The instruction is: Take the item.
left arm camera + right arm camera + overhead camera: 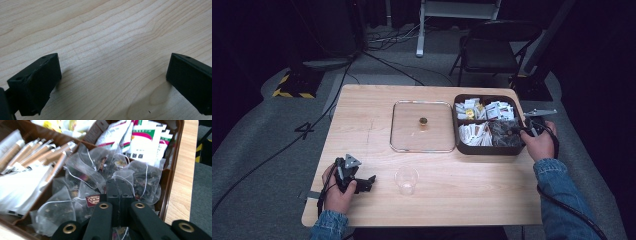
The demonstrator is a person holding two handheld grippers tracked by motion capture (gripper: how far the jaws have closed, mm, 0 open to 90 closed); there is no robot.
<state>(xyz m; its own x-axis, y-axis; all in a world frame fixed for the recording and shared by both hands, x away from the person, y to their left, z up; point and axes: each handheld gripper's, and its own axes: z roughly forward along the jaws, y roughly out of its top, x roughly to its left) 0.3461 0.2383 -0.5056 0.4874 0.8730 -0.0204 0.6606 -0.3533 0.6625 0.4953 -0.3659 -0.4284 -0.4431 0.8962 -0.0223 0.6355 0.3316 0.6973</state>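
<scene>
A dark brown compartment box sits at the table's right, holding sachets and packets. Its near-right compartment is piled with mesh tea bags. My right gripper reaches into that compartment from the right. Its jaws stand pressed together, with the top corner of a mesh tea bag pinched at their tips. My left gripper rests low over the bare wood at the near left. It is open, and its fingers stand wide apart with nothing between them.
A square glass lid with a small knob lies flat at the table's middle, touching the box's left side. A clear plastic cup stands upright near the front edge. A folding chair and cables are on the floor behind.
</scene>
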